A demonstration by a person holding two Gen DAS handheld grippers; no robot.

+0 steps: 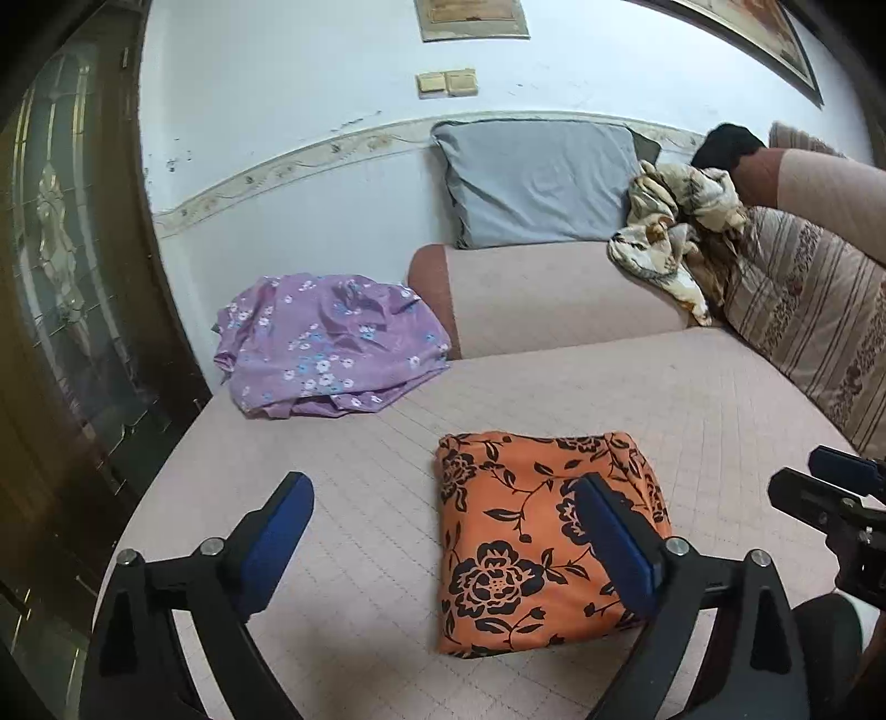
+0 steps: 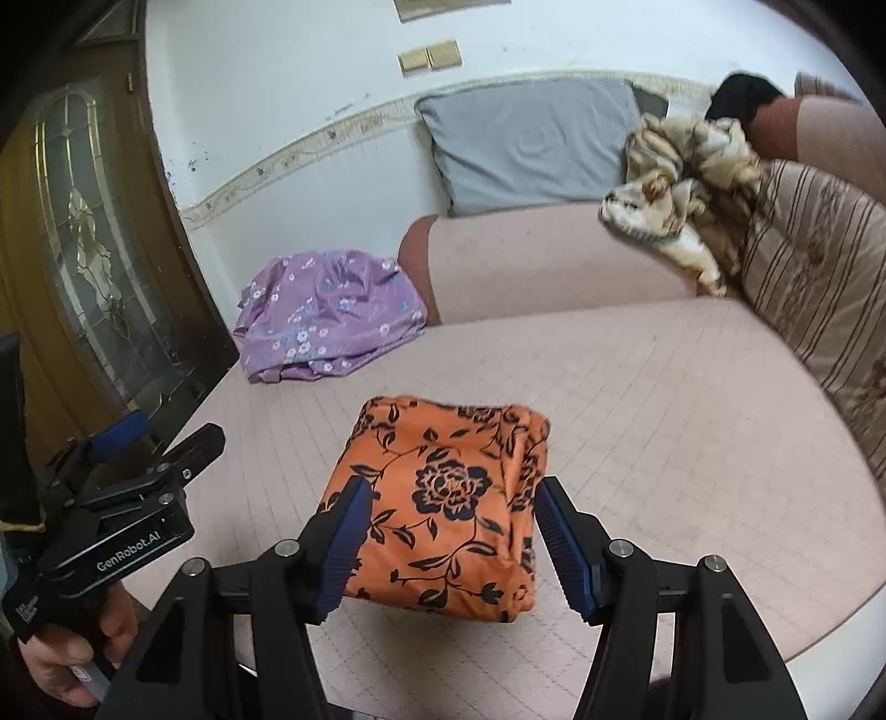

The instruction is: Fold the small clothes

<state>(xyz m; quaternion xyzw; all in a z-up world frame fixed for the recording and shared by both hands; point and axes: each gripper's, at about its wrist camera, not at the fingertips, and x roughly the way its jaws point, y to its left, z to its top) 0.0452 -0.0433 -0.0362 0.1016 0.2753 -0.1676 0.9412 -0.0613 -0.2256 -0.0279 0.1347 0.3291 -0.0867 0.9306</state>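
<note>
fingers [image 2: 346, 545] apart, orange cloth [image 2: 443, 504] folded, lengthwise away

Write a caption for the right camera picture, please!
Open right gripper hovers over folded orange floral cloth on the pink sofa.

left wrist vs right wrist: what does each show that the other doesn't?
Left wrist only: a framed picture at the upper right of the wall, and the right tool from the side.

Right wrist only: the person's left hand gripping the left tool, seen from the side.

Both: folded orange floral cloth on the pink sofa seat, crumpled purple floral cloth, grey cushion, patterned blanket, both tools open and empty.
</note>
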